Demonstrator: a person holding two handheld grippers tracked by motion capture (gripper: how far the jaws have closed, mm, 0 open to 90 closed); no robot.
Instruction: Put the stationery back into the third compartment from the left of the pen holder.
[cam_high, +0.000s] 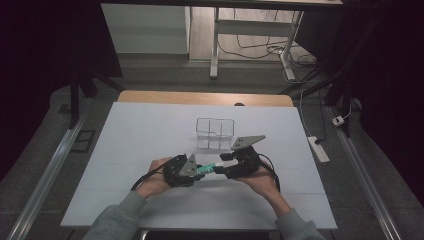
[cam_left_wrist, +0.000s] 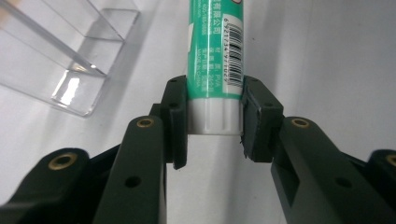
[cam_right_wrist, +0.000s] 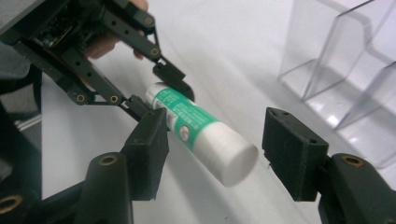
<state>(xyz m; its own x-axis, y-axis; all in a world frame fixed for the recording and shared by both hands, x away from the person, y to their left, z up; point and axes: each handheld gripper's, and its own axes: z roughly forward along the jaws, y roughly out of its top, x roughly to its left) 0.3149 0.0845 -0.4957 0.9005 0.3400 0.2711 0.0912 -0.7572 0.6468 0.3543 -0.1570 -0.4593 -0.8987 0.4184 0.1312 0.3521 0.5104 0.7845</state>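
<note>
The left gripper (cam_left_wrist: 215, 116) clamps the glue stick's (cam_right_wrist: 196, 126) base. The right gripper (cam_right_wrist: 212, 156) stands wide around its cap, untouching. The clear organiser (cam_high: 215, 132) sits at 12 o'clock, near; bare table (cam_high: 125, 140) elsewhere.

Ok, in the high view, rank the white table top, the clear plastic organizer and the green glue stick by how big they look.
1. white table top
2. clear plastic organizer
3. green glue stick, partly hidden between the grippers, so its full length is unsure.

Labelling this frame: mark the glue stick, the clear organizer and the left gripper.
glue stick (cam_right_wrist: 198, 128), right gripper view, green label.
clear organizer (cam_high: 215, 133), high view, front wall.
left gripper (cam_left_wrist: 214, 122), left gripper view, midway between its fingertips.
</note>
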